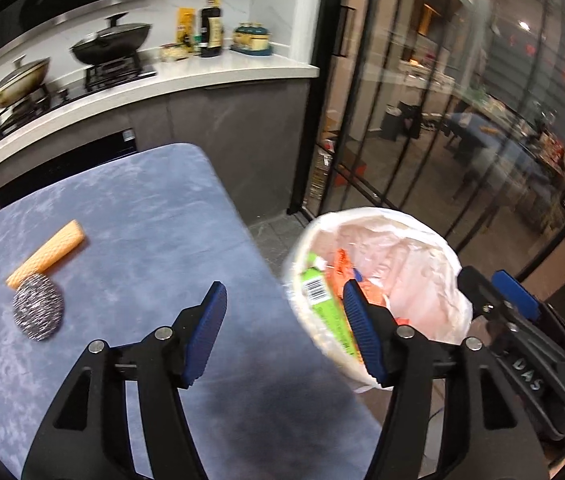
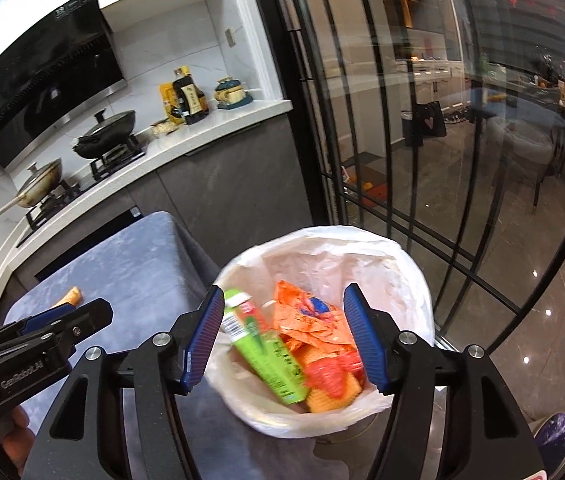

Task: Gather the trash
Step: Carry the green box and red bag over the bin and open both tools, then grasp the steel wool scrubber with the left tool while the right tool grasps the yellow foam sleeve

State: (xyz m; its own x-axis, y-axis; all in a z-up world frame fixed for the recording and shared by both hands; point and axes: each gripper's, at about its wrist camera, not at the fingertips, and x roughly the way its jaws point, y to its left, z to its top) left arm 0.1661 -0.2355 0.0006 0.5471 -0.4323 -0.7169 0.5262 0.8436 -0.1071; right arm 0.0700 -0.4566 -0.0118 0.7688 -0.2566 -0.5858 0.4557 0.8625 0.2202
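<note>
Trash dropping step just finishing: both hand-held grippers hanging open and empty, the right hand-held gripper (image 2: pixel 282 336) over the bin (image 2: pixel 410 264), the left hand-held gripper (image 1: pixel 284 332) at the desk (image 1: pixel 154 208) edge. Green box (image 2: pixel 270 354) and orange wrappers (image 2: pixel 310 320) lying inside the bin. Next, probably reaching farther across for the yellow roll (image 1: pixel 48 254) beside the steel scrubber (image 1: pixel 38 310).

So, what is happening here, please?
A person is collecting trash with a two-finger gripper in each hand. The right gripper hangs open over the lined trash bin, which holds a green carton and orange wrappers. The left gripper is open too, with nothing between its fingers, above the edge of the blue table. A steel scourer and a rolled orange cloth lie on the table.
</note>
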